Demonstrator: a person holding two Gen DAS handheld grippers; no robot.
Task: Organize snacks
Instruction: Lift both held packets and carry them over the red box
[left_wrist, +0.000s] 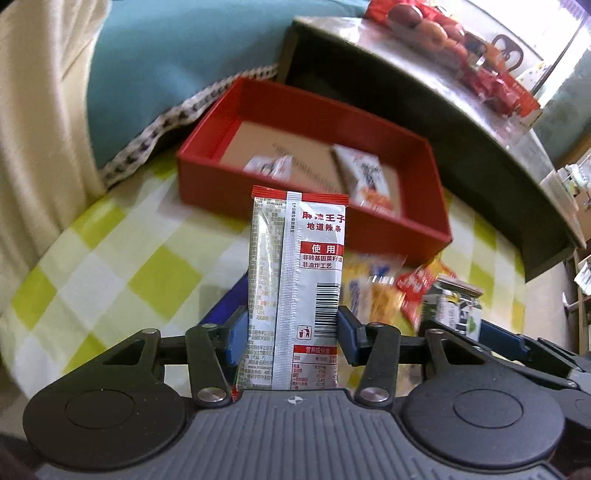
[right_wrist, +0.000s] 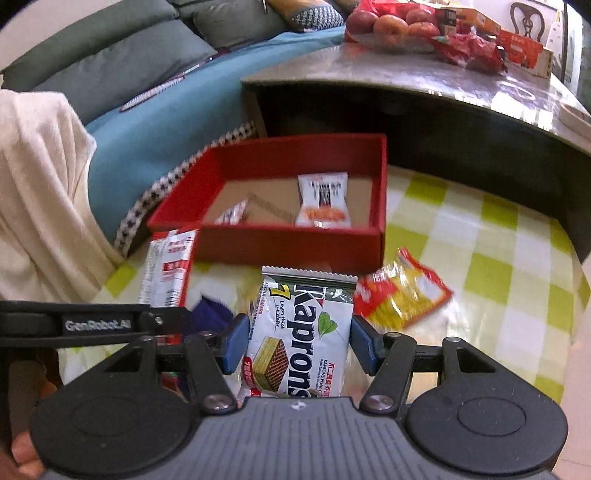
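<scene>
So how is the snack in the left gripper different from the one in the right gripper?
The spicy strip packet in the left gripper is tall, narrow, silver with red print, showing its barcode side. The Kaprons wafer packet in the right gripper is wider, white and dark green, showing a wafer picture on its front. Both are sealed, pinched between blue pads and held in front of the red box.

Green-checked cloth (right_wrist: 491, 236) underneath; teal sofa cushion (right_wrist: 147, 125) behind; apples (right_wrist: 388, 24) on grey table (right_wrist: 406, 74).
</scene>
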